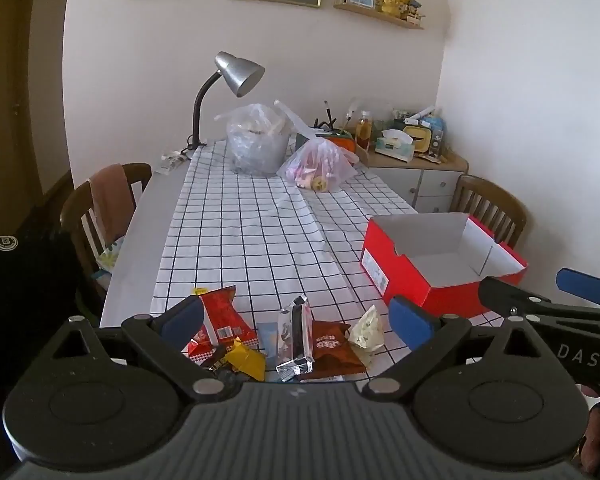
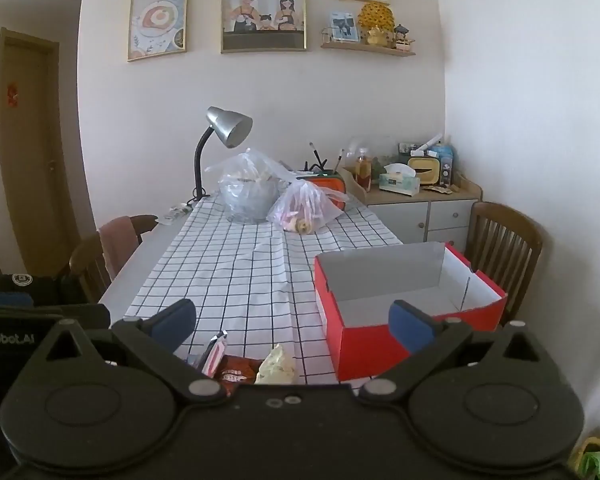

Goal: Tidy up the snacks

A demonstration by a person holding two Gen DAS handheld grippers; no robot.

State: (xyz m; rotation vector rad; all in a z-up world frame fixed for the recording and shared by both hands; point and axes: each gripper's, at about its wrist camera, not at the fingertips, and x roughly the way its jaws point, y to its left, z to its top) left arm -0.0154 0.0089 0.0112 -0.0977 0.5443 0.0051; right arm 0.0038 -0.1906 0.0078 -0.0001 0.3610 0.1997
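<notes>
A pile of snack packets lies at the near edge of the checked tablecloth: a red packet (image 1: 222, 314), a silver packet (image 1: 296, 340), a brown packet (image 1: 332, 350), a yellow packet (image 1: 246, 362) and a pale triangular packet (image 1: 366, 332). An open, empty red box (image 1: 436, 262) stands to their right; it also shows in the right wrist view (image 2: 400, 312). My left gripper (image 1: 296, 318) is open and empty just above the pile. My right gripper (image 2: 292, 320) is open and empty, between the pile and the box; its fingers (image 1: 580, 280) show at the right of the left wrist view.
Two plastic bags (image 1: 260, 140) (image 1: 320, 160) and a desk lamp (image 1: 228, 92) stand at the table's far end. Wooden chairs (image 1: 100, 208) (image 2: 504, 244) flank the table. A cluttered cabinet (image 2: 420, 204) stands in the back right corner.
</notes>
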